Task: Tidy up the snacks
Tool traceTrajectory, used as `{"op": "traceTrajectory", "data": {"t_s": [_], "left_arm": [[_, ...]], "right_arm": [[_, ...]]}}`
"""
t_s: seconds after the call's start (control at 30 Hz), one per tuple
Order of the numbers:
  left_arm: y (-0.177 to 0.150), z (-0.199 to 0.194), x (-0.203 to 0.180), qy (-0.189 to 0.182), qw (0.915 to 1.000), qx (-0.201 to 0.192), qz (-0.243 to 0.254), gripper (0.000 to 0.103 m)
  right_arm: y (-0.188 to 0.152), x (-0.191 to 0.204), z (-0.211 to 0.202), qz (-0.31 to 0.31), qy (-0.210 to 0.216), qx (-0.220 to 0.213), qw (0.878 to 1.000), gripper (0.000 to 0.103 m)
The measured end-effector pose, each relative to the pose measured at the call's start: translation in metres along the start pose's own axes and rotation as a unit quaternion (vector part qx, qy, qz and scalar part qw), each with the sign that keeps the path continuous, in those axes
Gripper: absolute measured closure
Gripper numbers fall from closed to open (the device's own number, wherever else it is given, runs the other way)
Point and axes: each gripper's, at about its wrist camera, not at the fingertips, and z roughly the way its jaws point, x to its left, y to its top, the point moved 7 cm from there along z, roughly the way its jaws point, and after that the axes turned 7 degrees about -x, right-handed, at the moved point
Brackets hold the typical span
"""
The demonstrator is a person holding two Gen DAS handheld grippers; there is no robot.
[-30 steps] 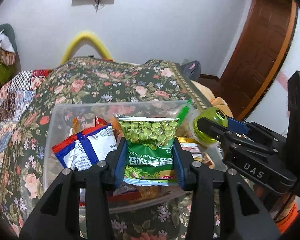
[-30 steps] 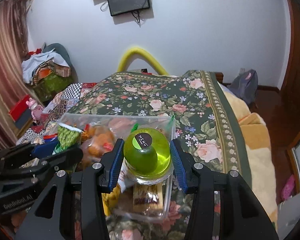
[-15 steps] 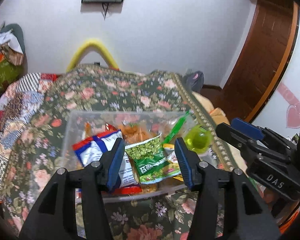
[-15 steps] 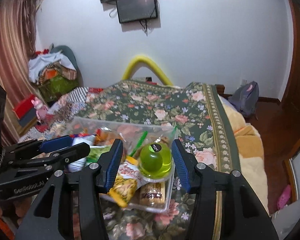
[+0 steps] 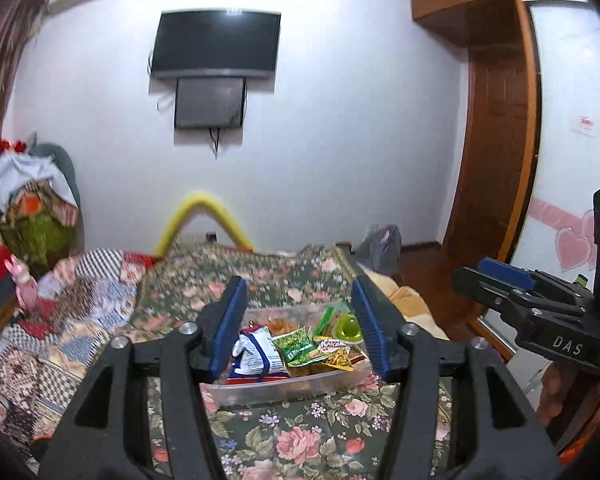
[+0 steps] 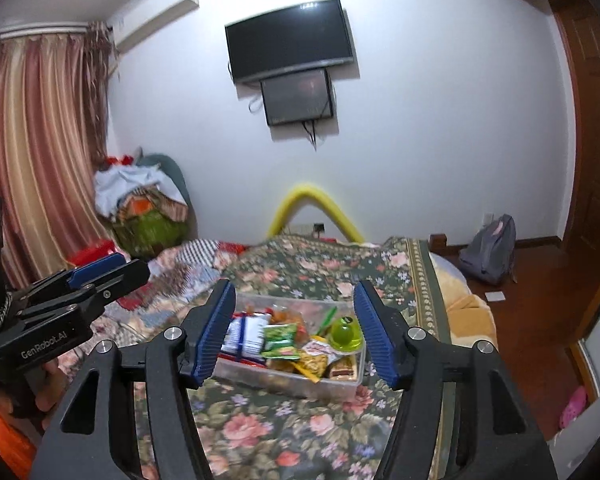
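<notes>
A clear plastic box (image 5: pixel 280 390) (image 6: pixel 284 380) sits on the floral bedspread, holding several snacks. Among them are a green pea bag (image 5: pixel 298 346) (image 6: pixel 280 336), a blue-and-white bag (image 5: pixel 256 354) (image 6: pixel 246 336), a yellow pack (image 5: pixel 336 354) and a green jelly cup (image 5: pixel 348 328) (image 6: pixel 345 334). My left gripper (image 5: pixel 299 292) (image 6: pixel 112 268) hovers well back from the box, its jaws opening with nothing between them. My right gripper (image 6: pixel 295 286) (image 5: pixel 484 276) hangs beside it, also opening and empty.
The floral bedspread (image 6: pixel 300 432) covers a bed with a patchwork quilt (image 5: pixel 60 320) on its left. A yellow foam arch (image 6: pixel 316 208) and a wall TV (image 6: pixel 290 46) are behind. A grey backpack (image 6: pixel 492 252) lies on the wooden floor at right.
The left gripper let go of the green pea bag and the right let go of the jelly cup. Both drew back and upward from the box, their jaws widening.
</notes>
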Motion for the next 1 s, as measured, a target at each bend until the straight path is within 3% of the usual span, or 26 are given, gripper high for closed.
{"op": "traceTrajectory", "data": {"t_s": [0.13, 0.53, 0.67, 1.0], "left_arm": [[0.002, -0.033, -0.004, -0.002, 0.9998, -0.019, 0.004, 0.039], [-0.015, -0.063, -0.008, 0.004, 0.9994, -0.034, 0.012, 0.019], [-0.017, -0.068, -0.005, 0.012, 0.9991, -0.041, 0.005, 0.005], [-0.02, -0.074, 0.0, 0.019, 0.9987, -0.047, -0.001, 0.001]], "right_arm": [[0.001, 0.013, -0.025, -0.013, -0.002, -0.019, 1.0, 0.037], [-0.008, 0.025, -0.042, -0.015, -0.021, -0.045, 0.999, 0.0], [-0.011, 0.025, -0.049, -0.014, -0.03, -0.051, 0.998, 0.0], [-0.018, 0.028, -0.056, -0.02, -0.034, -0.052, 0.998, 0.0]]}}
